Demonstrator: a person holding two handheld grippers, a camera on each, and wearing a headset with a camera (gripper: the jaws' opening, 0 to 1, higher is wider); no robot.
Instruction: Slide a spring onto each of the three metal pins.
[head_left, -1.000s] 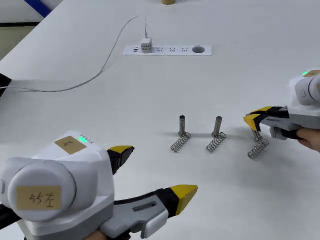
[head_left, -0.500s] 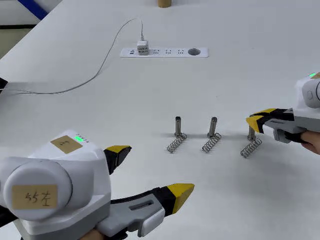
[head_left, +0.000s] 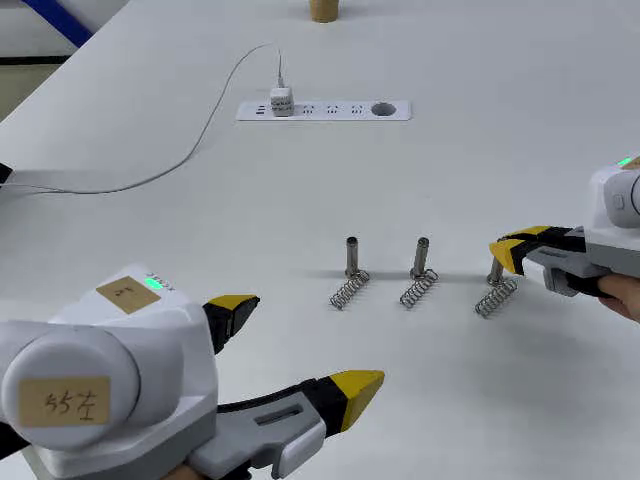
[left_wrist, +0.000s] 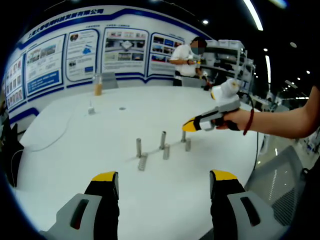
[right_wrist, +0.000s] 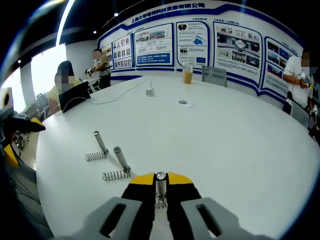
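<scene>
Compared with one second ago, shows the right gripper (head_left: 503, 248) drawn back slightly toward 3 o'clock, baring the lower shaft of the third pin (head_left: 495, 271) formerly covered by the yellow tips; shows no shift among pins and springs beyond camera drift.

Head view: places three upright metal pins in a row on the white workbench (head_left: 300, 200), running from centre toward 3 o'clock: first pin (head_left: 352, 255), second pin (head_left: 421, 256), third pin.

Lays one spring flat at the foot of each pin, on its 6 o'clock side and slanting toward 7 o'clock: first spring (head_left: 349, 290), second spring (head_left: 419, 287), third spring (head_left: 496, 297), each with its upper end at or against the pin's base.

Judged progress: none of the three springs threaded so far; all three left to be lifted, turned on end and slid down over a pin top.

At 7 o'clock, left gripper (head_left: 297, 345): spread wide, grasping nothing, touching nothing, well apart from the row.

At 3 o'clock, right gripper: jaws drawn to a narrow slot, with the top of the third pin framed in that slot in the right gripper view; cannot tell whether clenched on the pin or merely closed in around it.

Third spring lying just beneath those tips, with no contact visible.
</scene>
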